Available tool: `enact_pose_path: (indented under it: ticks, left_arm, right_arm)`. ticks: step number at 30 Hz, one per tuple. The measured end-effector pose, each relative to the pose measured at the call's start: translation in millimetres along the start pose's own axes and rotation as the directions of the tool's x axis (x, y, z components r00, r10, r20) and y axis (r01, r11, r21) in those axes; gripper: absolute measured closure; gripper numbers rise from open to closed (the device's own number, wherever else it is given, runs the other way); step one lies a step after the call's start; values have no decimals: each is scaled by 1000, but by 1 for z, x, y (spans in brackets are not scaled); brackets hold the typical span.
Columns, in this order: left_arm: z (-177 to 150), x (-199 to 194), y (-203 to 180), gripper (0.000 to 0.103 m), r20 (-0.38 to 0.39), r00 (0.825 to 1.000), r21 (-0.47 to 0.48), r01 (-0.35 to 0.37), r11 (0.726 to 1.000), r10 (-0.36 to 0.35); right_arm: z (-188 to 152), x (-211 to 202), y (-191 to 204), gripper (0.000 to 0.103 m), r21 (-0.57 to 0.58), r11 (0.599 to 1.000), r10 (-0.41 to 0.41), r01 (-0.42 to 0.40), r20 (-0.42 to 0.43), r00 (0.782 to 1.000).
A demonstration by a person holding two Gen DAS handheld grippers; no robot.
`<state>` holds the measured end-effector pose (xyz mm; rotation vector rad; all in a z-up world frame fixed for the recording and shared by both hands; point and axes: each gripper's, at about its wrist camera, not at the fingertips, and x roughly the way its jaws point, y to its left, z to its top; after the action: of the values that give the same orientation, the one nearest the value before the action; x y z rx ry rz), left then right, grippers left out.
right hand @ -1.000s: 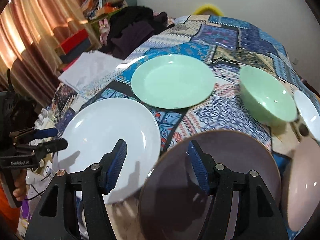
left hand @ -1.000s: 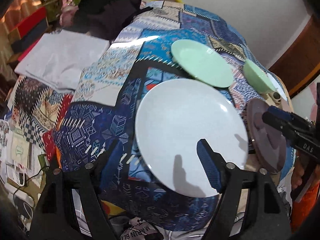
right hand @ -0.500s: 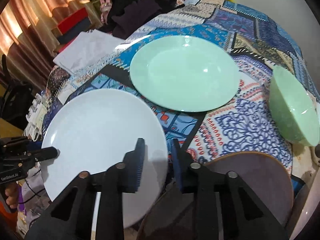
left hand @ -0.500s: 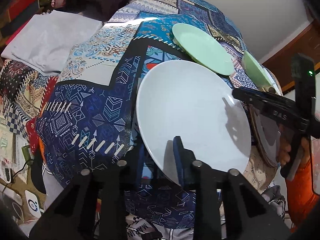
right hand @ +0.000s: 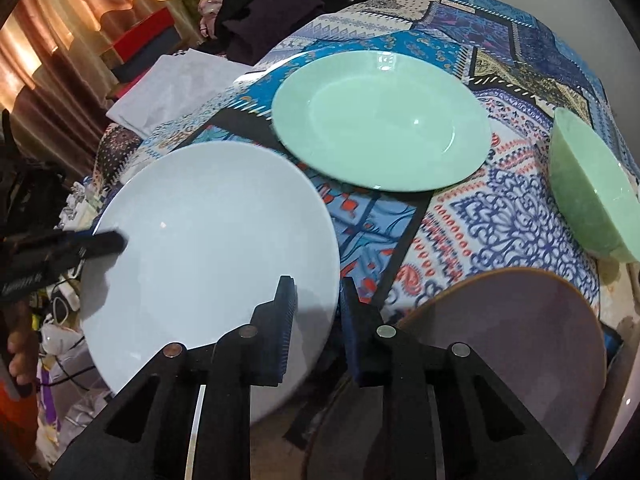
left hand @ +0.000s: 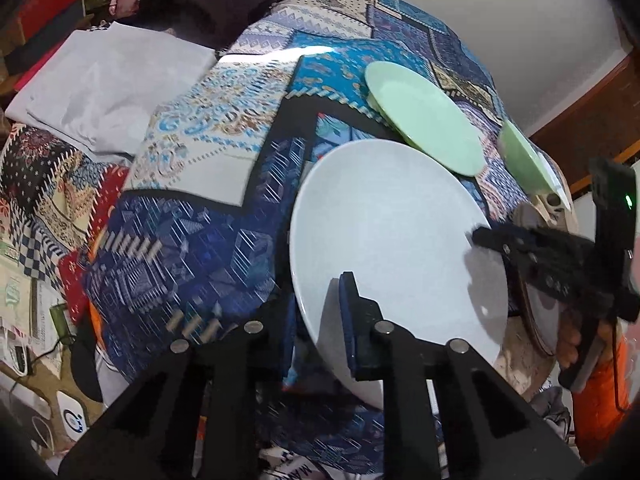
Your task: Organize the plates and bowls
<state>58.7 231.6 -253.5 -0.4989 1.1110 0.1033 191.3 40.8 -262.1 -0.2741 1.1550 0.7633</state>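
Observation:
A large white plate lies near the front of the patterned tablecloth, its near edge past the table's edge. My left gripper is closing its jaws the last bit on the plate's near rim, one pad above and one below. In the right wrist view the white plate has my right gripper shut on its right rim. The left gripper shows at the plate's far left there. The right gripper shows at the plate's right edge in the left wrist view.
A green plate lies behind the white one, and a green bowl sits to its right. A mauve plate lies right of my right gripper. Folded grey cloth and dark clothes lie at the back left.
Both grippers went from open to shut on the white plate's rim. The right gripper shifted left from over the mauve plate to the white plate's edge. Both came lower and closer.

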Motion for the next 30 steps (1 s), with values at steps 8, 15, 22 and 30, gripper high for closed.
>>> enact_pose_path:
  ticks: [8, 15, 22, 30]
  left_arm:
    - [11, 1, 18, 83, -7, 1000, -19, -2, 1000, 2]
    - [-4, -4, 15, 83, -10, 1000, -9, 4, 1000, -4]
    - [-14, -5, 15, 80, -30, 999, -18, 35, 999, -35]
    - [-18, -5, -2, 72, -25, 999, 29, -41, 999, 42]
  right_arm:
    - [-1, 2, 1, 82, 14, 999, 30, -30, 6, 1000]
    - [-2, 6, 6, 79, 1, 999, 34, -34, 0, 999]
    - [-1, 10, 9, 75, -11, 999, 31, -31, 8, 1000]
    - [-4, 3, 7, 78, 22, 999, 30, -31, 18, 999]
